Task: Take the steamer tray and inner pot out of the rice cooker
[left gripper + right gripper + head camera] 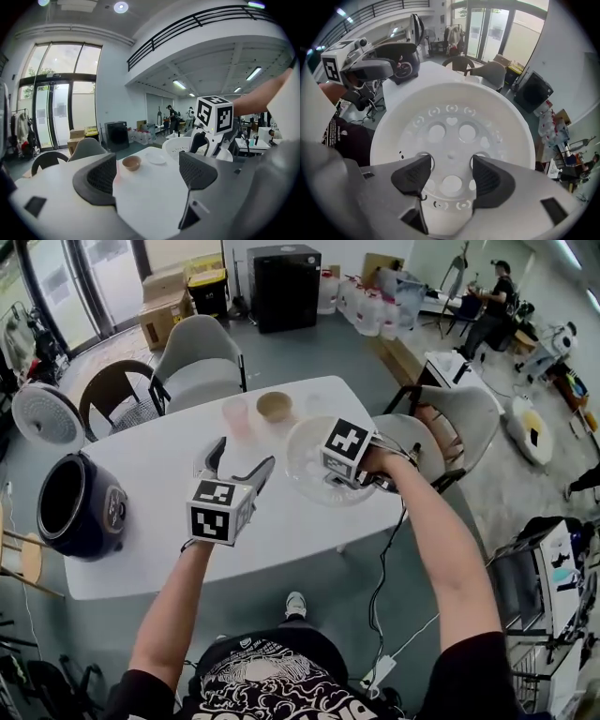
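A person stands at a white oval surface (169, 549) with a two-jaw tool in each hand, seen from above. The right tool (450, 176) points steeply down and holds a round white plastic steamer tray (450, 117) with holes punched through its floor. Its jaws stand partway apart over the inside of the tray, and just where the pads bite cannot be made out. The tray is over the right part of the surface, well apart from the dark round rice cooker (80, 507). Whether the tray touches the surface cannot be told. The cooker stands at the left end of the surface, with its round white lid (47, 415) swung open behind it.

The left tool (241, 460) is near the middle of the surface, just left of the tray. Its jaws are spread wide with nothing between them. Beyond both tools, near the far edge, sit a small brown bowl (274, 406) and a pale pink cup (234, 418). A grey chair (197, 357) stands behind the surface.
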{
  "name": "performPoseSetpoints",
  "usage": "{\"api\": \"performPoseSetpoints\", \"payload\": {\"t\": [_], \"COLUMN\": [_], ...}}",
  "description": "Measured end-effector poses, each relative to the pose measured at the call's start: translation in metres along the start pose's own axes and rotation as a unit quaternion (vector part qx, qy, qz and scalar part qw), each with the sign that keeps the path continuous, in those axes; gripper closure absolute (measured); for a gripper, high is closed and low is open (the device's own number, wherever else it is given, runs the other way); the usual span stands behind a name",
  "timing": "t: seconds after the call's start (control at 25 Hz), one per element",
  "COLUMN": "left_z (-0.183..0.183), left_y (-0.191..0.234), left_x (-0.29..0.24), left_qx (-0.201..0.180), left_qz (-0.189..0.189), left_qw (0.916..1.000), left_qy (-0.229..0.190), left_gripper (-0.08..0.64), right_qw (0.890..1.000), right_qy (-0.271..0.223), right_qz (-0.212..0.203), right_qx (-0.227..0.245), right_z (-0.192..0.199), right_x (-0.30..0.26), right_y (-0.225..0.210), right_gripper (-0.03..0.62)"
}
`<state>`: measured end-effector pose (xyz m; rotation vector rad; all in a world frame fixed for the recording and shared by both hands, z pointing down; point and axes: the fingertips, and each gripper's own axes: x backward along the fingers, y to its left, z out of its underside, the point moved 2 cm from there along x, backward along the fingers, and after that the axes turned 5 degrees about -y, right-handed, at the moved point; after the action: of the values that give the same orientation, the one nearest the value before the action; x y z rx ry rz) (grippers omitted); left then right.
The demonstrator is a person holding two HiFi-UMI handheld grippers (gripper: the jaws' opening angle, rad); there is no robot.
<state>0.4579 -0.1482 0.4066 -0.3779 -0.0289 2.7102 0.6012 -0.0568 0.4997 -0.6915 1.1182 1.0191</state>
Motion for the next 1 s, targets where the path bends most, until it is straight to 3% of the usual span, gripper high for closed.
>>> {"api": "performPoseSetpoints", "payload": {"t": [0.32, 0.52, 0.72, 1.0], "left_z": [0.030, 0.045, 0.058, 0.064], "left_y": [-0.045, -0.040, -0.030, -0.033], "left_x": [-0.095, -0.122, -0.129, -0.134], "left_qx": [0.020, 0.026, 0.034, 0.041], "left_qz": [-0.009, -0.017, -0.028, -0.030], "left_qw": [0.9987, 0.9971, 0.9953, 0.9945], "left_qy": [0.047, 0.070, 0.086, 0.091], "left_gripper": [0.152, 0.152, 0.152, 0.152], "right_qw": [0.999, 0.999, 0.998, 0.997], "right_qy": [0.018, 0.034, 0.038, 0.065], "right_qz": [-0.034, -0.031, -0.050, -0.002], "right_qx": [0.010, 0.005, 0.011, 0.028], "right_z": [0.058, 0.072, 0.074, 0.086], "right_x": [-0.086, -0.123, -0.145, -0.151], "right_y": [-0.067, -0.100, -0.105, -0.118], "right_gripper": [0.298, 0.298, 0.296, 0.295]}}
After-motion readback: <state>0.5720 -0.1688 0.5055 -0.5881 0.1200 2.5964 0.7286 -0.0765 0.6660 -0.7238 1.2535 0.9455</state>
